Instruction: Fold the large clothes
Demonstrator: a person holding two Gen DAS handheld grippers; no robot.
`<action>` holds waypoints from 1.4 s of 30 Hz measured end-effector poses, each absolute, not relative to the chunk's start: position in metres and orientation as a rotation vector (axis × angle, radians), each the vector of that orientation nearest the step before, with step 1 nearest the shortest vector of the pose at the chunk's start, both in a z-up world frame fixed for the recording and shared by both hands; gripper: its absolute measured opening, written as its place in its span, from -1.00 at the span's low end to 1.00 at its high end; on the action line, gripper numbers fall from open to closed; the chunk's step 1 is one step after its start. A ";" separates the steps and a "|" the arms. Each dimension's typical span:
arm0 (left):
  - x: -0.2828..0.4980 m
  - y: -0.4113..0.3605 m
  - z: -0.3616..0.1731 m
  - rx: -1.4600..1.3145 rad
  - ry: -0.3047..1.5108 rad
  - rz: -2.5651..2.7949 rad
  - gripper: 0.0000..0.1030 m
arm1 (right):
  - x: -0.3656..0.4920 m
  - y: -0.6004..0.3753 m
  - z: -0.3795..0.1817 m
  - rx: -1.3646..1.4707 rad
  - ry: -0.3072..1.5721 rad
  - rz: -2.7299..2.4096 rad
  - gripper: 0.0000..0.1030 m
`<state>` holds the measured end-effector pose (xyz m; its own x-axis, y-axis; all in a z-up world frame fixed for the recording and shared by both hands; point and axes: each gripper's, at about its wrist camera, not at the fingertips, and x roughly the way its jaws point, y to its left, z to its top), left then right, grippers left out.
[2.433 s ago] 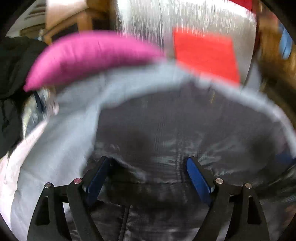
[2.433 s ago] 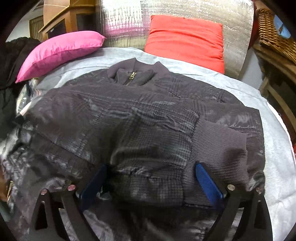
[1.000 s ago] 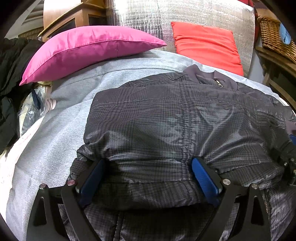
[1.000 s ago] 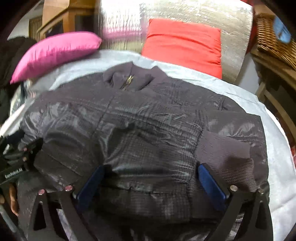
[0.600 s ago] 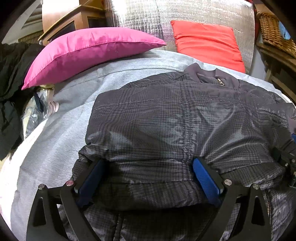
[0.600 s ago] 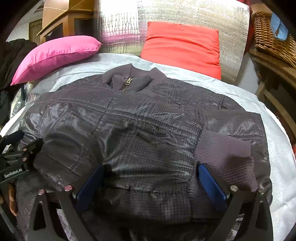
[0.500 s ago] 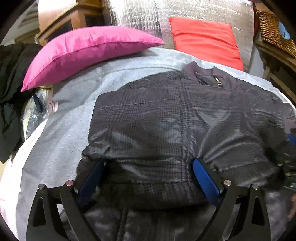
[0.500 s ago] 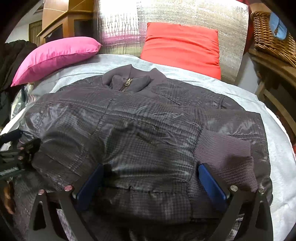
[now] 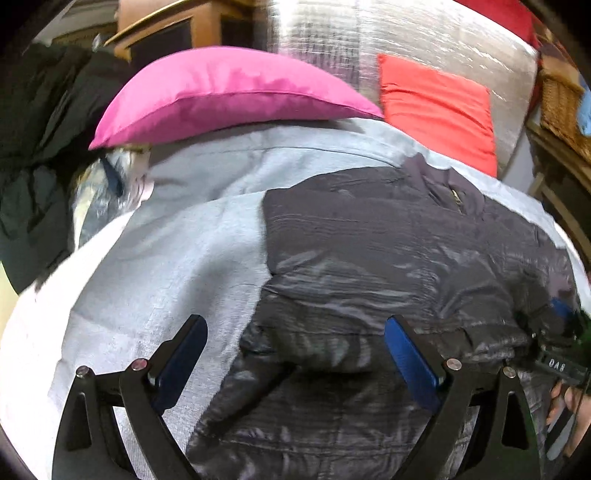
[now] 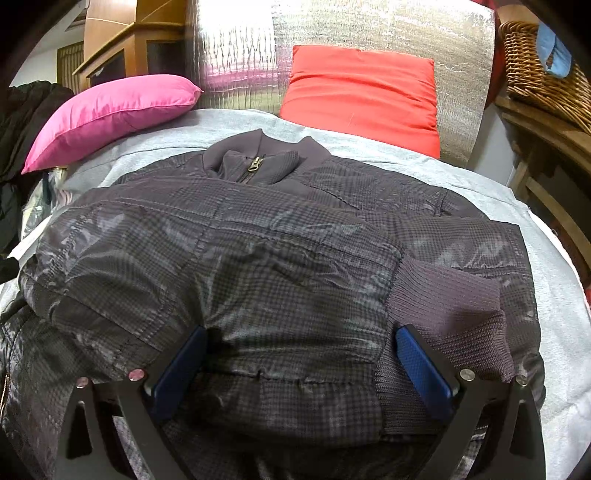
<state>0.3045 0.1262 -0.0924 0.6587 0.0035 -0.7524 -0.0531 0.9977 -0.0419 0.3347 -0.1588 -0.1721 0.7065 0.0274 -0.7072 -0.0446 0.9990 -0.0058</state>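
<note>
A dark grey checked jacket [image 10: 277, 258] lies front-up on a grey bed sheet [image 10: 554, 295], collar and zip at the far side, a ribbed cuff [image 10: 447, 295] folded over its right part. My right gripper [image 10: 301, 354] is open low over the jacket's near hem, its blue pads on either side of a fold. My left gripper [image 9: 295, 350] is open over the jacket's [image 9: 388, 266] left edge, half above the bare sheet [image 9: 166, 258]. The right gripper's body [image 9: 561, 365] shows at the left wrist view's right edge.
A pink pillow [image 10: 110, 110] and a red pillow [image 10: 362, 96] lie at the bed's head against a silver padded panel [image 10: 369, 26]. Dark clothes [image 9: 37, 166] pile at the left. A wicker basket [image 10: 535, 66] sits on wooden furniture at the right.
My left gripper has shifted left, off the jacket's middle to its left edge, with blur in its view. The right gripper has stayed in place over the hem.
</note>
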 end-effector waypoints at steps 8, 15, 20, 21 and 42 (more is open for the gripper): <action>0.336 0.157 -0.075 -0.205 0.834 0.006 0.88 | 0.335 -0.159 -0.172 -0.019 0.784 0.042 0.99; 0.394 0.174 -0.071 -0.311 0.866 -0.050 0.88 | 0.335 -0.159 -0.172 -0.018 0.781 0.042 0.99; 0.435 0.171 -0.096 -0.355 0.969 -0.092 0.88 | 0.335 -0.159 -0.172 -0.014 0.779 0.045 0.99; 0.442 0.171 -0.103 -0.365 0.997 -0.096 0.88 | 0.335 -0.159 -0.172 -0.013 0.778 0.046 0.99; 0.409 0.155 -0.077 -0.137 0.773 -0.023 -0.01 | 0.337 -0.159 -0.173 -0.006 0.778 0.050 0.99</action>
